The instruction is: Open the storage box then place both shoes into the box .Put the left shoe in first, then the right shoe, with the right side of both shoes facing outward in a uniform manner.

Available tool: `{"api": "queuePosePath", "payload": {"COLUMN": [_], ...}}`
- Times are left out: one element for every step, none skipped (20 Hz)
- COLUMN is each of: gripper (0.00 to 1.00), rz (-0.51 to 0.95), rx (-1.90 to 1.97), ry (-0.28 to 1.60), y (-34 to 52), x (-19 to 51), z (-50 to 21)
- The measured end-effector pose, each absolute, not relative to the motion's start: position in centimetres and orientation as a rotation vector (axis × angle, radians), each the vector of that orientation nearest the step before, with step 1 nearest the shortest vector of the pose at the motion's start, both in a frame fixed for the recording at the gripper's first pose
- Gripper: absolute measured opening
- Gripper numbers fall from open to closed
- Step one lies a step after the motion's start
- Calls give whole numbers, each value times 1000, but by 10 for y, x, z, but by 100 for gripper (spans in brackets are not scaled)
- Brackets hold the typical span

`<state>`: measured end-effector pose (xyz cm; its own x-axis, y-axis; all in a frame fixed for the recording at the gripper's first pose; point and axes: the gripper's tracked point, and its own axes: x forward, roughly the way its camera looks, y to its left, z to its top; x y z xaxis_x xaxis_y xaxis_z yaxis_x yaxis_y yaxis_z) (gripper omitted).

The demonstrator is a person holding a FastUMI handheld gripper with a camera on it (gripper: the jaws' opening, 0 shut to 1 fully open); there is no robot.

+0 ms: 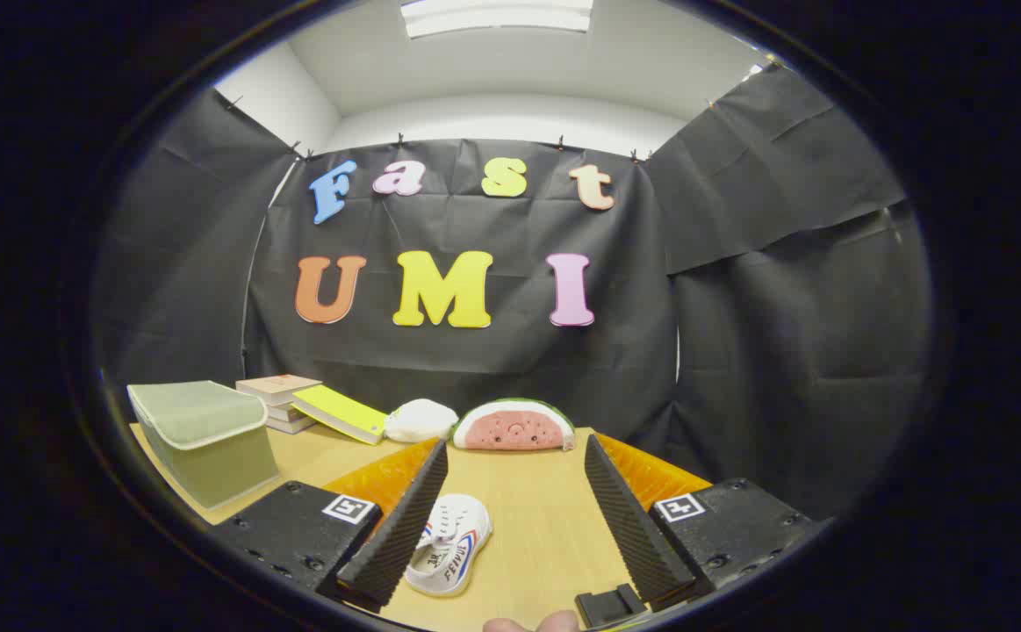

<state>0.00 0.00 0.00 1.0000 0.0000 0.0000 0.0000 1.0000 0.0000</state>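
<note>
Wooden surface under you, with the storage box closed, ahead and well off to the claw's left. Your claw is spread wide, holding nothing. One shoe lies against the left finger's inner face, long axis roughly along the fingers. Box is likely first: swing left.

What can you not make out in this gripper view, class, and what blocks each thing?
- White canvas shoe: partly hidden behind one finger of the open gripper; left or right unclear.
- Second shoe: whereabouts cannot be told.
- Pale green fabric storage box: lid closed, inside hidden.
- Stacked books: lower ones covered by the yellow-green book.
</note>
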Motion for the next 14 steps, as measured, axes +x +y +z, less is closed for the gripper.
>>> {"api": "queuePosePath", "payload": {"gripper": [100, 100, 100, 100, 100, 100, 100, 100, 100, 100, 100, 100, 100, 100], "rz": [1, 3, 10, 18, 26, 32, 40, 45, 50, 55, 61, 65, 67, 71], "rx": [-7, -10, -11, -8, -5, -1, 1, 2, 2, 0, -1, -5, -9, -16], "ry": [4, 8, 11, 13, 12, 13, 14, 15, 16, 19, 20, 21, 23, 25], "y": [2, 4, 8, 12, 16, 19, 24, 27, 29, 32, 35, 37, 38, 38], "x": [1, 1, 1, -1, -1, -1, 0, -1, 0, -1, 0, -2, -3, -3], "z": [0, 0, 0, 1, 1, 2, 2, 3, 3, 3, 3, 5, 6, 8]}}
